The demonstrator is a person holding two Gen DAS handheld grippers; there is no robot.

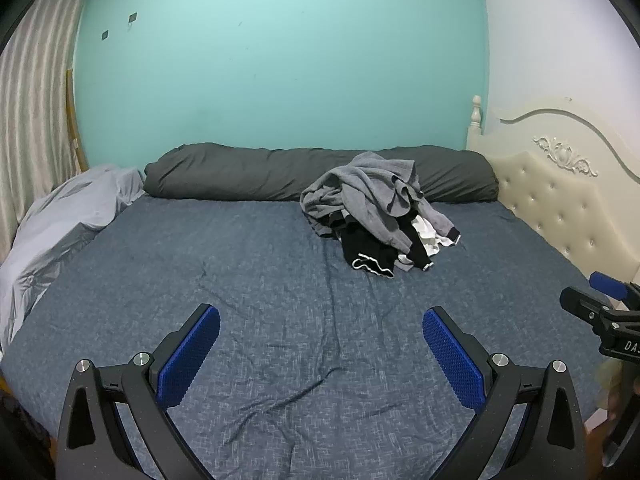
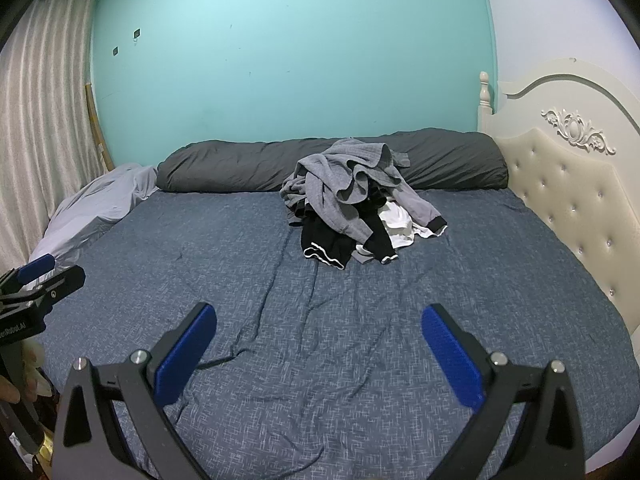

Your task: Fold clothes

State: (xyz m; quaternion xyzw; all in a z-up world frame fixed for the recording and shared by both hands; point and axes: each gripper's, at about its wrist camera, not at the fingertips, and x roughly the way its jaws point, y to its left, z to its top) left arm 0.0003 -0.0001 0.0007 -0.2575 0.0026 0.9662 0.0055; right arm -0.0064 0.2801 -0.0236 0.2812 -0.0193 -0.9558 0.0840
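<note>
A heap of clothes [image 1: 376,212] lies at the far side of the bed: a grey sweatshirt on top, black pieces with white trim and a white piece under it. The same heap of clothes [image 2: 356,208] shows in the right wrist view. My left gripper [image 1: 320,312] hovers over the near part of the blue sheet, open, with nothing between its blue pads [image 1: 188,356]. My right gripper [image 2: 318,310] is also open and empty, well short of the heap. Each gripper shows at the edge of the other's view: the right gripper [image 1: 592,296], the left gripper [image 2: 52,272].
A dark grey bolster [image 1: 248,174] lies along the teal wall behind the heap. A crumpled light grey sheet [image 1: 60,224] sits at the left edge. The cream tufted headboard [image 1: 560,200] bounds the right side. The blue bedsheet [image 1: 280,288] lies wrinkled between grippers and heap.
</note>
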